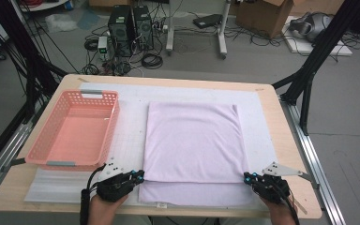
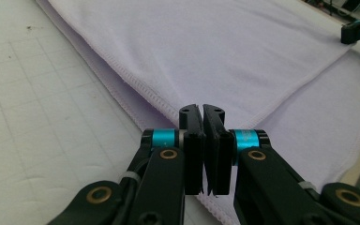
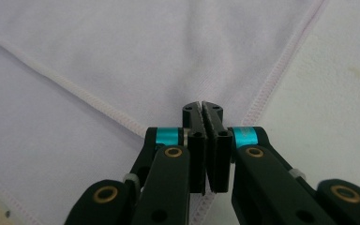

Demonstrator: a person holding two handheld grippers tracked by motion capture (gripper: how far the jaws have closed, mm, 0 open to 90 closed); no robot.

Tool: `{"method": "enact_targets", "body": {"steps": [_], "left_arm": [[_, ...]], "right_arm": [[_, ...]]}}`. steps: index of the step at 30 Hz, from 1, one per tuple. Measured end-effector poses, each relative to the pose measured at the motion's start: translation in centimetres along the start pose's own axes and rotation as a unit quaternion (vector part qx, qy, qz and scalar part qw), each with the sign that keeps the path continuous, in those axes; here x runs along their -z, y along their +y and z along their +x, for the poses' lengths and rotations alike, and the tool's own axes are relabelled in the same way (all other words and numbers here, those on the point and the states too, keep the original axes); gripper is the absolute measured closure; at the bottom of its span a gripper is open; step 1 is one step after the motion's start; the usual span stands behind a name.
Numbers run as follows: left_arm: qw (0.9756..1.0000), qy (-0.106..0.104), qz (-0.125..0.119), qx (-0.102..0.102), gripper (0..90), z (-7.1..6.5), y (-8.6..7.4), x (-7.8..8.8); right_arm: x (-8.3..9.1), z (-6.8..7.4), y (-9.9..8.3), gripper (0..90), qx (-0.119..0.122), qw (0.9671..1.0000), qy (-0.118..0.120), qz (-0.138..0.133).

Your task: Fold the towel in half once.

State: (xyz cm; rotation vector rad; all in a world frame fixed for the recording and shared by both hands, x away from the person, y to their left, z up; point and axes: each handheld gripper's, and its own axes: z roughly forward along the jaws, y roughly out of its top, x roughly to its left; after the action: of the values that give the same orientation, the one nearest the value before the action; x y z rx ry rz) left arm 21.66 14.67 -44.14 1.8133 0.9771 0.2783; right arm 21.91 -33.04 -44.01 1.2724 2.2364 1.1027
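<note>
Lilac cloth [image 1: 192, 140] lies folded, its near corners pinched by left hand-held gripper [image 1: 139, 177] and right hand-held gripper [image 1: 247, 178].

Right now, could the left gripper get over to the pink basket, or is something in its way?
Probably yes. The pink basket stands just beyond and left of the left gripper, with only bare mat between them. But its jaws look shut at the near left corner of the lilac cloth, so it would likely drag that along.
</note>
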Motion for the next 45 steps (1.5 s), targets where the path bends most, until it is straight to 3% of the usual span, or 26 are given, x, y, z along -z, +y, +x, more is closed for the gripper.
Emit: {"method": "enact_targets", "body": {"steps": [7,15,31,36,37,39,41,45], "left_arm": [[0.9997,-0.014,-0.012,0.014,86.8,-0.2,0.0,1.0],[0.9995,-0.027,-0.018,0.004,86.9,-1.2,-0.6,2.7],[0.999,-0.044,-0.006,0.001,86.9,-2.5,-2.7,4.4],[0.9987,-0.049,0.006,-0.011,86.4,-2.8,-3.3,4.6],[0.999,-0.044,0.004,-0.01,83.4,-2.8,-3.3,4.5],[0.9994,-0.035,-0.005,-0.001,63.4,-2.4,-3.0,4.5],[0.9996,-0.022,-0.02,-0.004,56.7,-2.0,-2.4,4.5],[0.9994,-0.01,-0.031,0.008,57.6,-0.5,-0.9,3.6]], "right_arm": [[1.1,0.0,-0.2,89.2,-0.012,0.9997,0.014,-0.014],[3.0,0.6,-1.1,89.2,-0.014,0.9993,0.027,-0.023],[5.2,2.6,-2.9,89.2,-0.002,0.9992,0.036,-0.015],[5.4,3.0,-3.6,89.0,0.003,0.9994,0.034,-0.005],[5.3,3.0,-3.7,86.8,0.003,0.9995,0.031,-0.001],[5.1,2.8,-3.8,63.5,-0.011,0.9996,0.026,0.006],[5.2,2.4,-3.8,63.5,-0.024,0.9993,0.027,-0.006],[5.1,1.4,-3.0,66.2,-0.042,0.9984,0.008,-0.035]]}}
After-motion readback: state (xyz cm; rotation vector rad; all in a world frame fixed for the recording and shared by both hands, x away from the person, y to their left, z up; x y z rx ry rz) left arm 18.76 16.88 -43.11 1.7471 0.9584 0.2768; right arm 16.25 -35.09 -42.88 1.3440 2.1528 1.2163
